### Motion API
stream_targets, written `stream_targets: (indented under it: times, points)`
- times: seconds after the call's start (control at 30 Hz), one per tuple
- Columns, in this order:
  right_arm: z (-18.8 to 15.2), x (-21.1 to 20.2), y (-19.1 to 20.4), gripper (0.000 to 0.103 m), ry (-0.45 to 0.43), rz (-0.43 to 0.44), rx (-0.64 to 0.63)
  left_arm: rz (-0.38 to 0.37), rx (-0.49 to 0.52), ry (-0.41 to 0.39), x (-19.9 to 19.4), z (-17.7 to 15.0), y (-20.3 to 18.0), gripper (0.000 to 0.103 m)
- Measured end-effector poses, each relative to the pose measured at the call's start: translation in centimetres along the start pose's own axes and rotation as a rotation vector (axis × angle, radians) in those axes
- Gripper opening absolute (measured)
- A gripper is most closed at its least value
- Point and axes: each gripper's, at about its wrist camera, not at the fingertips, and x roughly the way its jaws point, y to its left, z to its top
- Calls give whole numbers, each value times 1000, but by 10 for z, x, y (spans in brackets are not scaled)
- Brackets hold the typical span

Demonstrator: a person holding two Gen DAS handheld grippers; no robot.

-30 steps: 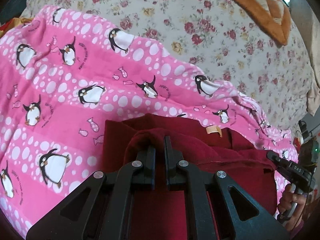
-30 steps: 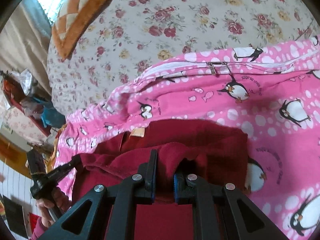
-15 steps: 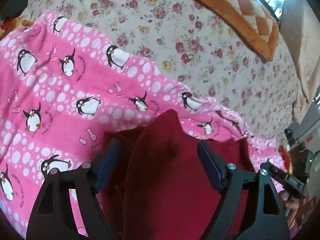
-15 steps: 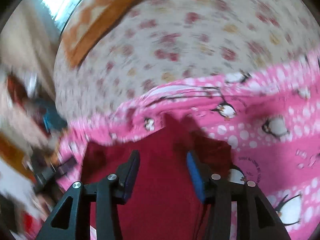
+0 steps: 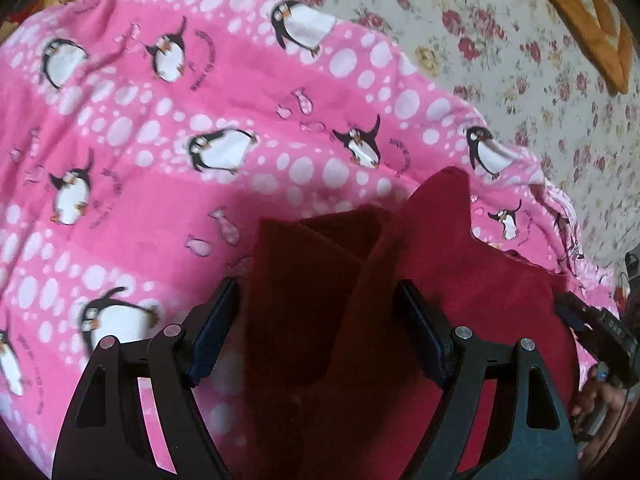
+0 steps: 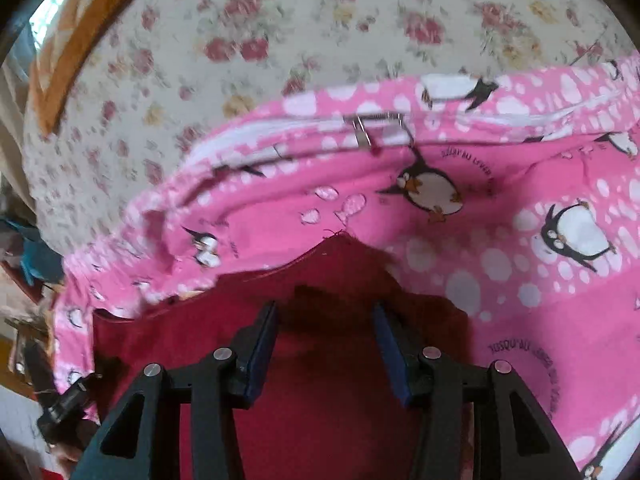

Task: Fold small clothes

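Floral bedspread [image 5: 540, 80] under pink penguin blanket [image 5: 160, 180]; red garment [image 5: 440, 280] lies doubled, apparently just released, left gripper [image 5: 316, 328] and right gripper [image 6: 324, 340] both unclenched, grasping nothing.

Small dark lettering curves beside the penguins on the pink blanket [image 6: 280, 208] under my jaws. Lower right of the right wrist view, one arc seems to start "JUSQU'AU"; the rest is too blurred to read. Upper centre of the left wrist view, the same arcs on the pink blanket [image 5: 240, 92] are illegible. No other text found.
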Motion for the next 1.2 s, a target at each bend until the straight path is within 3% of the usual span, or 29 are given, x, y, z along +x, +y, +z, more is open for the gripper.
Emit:
stream_targets:
  times: [0.17, 0.37, 0.5, 0.57, 0.73, 0.97, 1.03, 1.1, 1.2]
  points:
    - [-18, -50, 9, 50, 26, 2, -90, -95, 45, -28, -45, -16, 11, 80]
    - [-75, -100, 18, 52, 52, -34, -242, -154, 140, -36, -94, -57, 25, 80]
    - [-114, -106, 5, 52, 76, -72, -276, -167, 156, 20, -100, -88, 34, 80]
    - [-124, -95, 3, 43, 119, -118, -300, -155, 177, 46, -96, -101, 34, 80]
    - [-130, -107, -5, 44, 83, -95, -206, -142, 217, 69, -91, -125, 33, 80]
    - [-138, -127, 13, 46, 58, -102, -285, -93, 294, 36, -89, -127, 25, 80]
    - [-136, -124, 12, 46, 63, -114, -255, -75, 274, 27, -91, -123, 27, 80]
    - [-135, -125, 16, 46, 59, -90, -239, -111, 243, 20, -98, -122, 30, 80]
    - [-139, -126, 34, 46, 59, -75, -302, -132, 217, -21, -113, -121, 27, 80]
